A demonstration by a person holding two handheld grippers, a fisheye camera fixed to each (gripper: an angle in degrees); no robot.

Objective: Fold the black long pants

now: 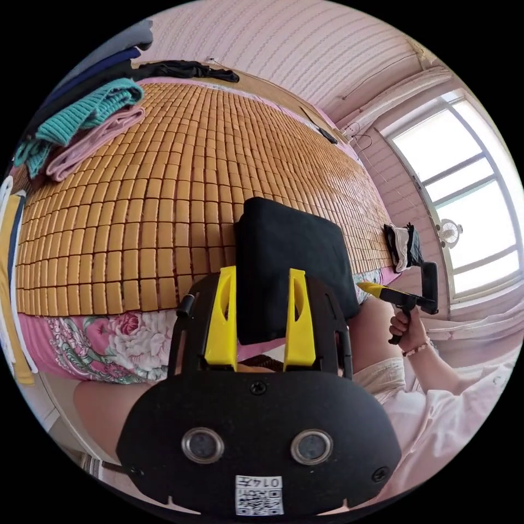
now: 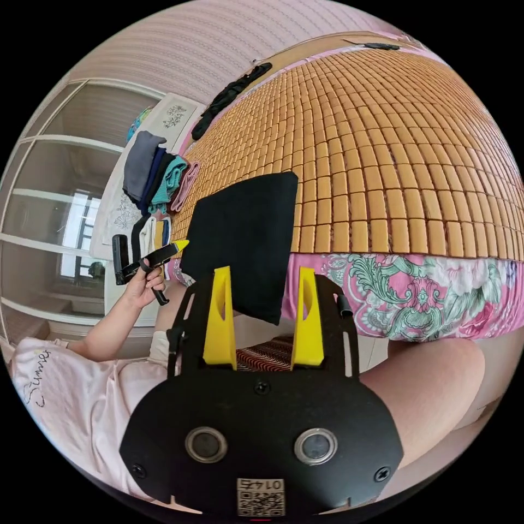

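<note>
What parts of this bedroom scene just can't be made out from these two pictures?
- Near edge of the folded black pants, left gripper view: covered by the left tool; contact unclear.
- Pants' lower corner, right gripper view: behind the right tool.
- Whether the right tool is shut, left gripper view: too small.
- Clothes pile, left gripper view: cut off by the picture's edge.
- Outside the window: washed out by glare.

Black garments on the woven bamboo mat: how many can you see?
2: the folded black long pants at the mat's near edge, and a loose black garment at the far edge. The side pile may hide more.
</note>
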